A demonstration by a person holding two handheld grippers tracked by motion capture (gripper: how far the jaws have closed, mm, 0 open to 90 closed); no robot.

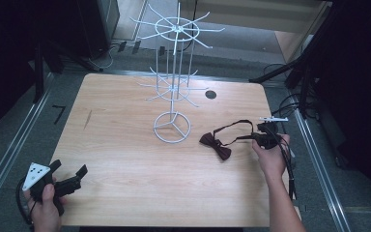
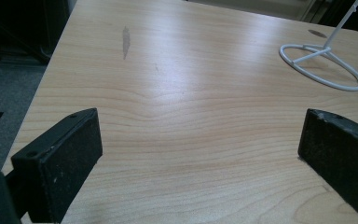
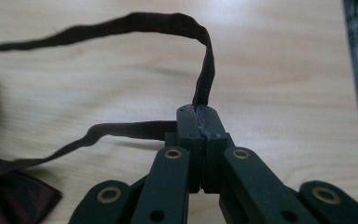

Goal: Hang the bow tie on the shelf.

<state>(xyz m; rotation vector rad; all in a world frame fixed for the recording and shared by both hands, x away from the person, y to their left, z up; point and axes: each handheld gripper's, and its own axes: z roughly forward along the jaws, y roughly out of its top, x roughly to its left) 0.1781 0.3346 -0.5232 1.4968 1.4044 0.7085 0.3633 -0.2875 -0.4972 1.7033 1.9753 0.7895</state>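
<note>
A dark red bow tie (image 1: 216, 145) lies on the wooden table (image 1: 125, 159) right of the middle, its thin strap (image 1: 232, 126) looping toward the right edge. My right gripper (image 1: 261, 137) is shut on that strap; in the right gripper view the strap (image 3: 204, 70) rises in an arc from the closed jaws, and my right gripper (image 3: 200, 122) pinches it at the tips. A corner of the bow tie (image 3: 14, 196) lies at lower left there. My left gripper (image 1: 68, 173) rests open at the table's front left corner, its fingers (image 2: 60, 158) wide apart over bare wood.
A white wire display rack (image 1: 174, 72) stands at the table's centre back on a ring base (image 1: 172, 127), also seen as the ring base (image 2: 324, 67) in the left gripper view. A round cable hole (image 1: 210, 94) sits behind it. Dark frames and cables flank the table.
</note>
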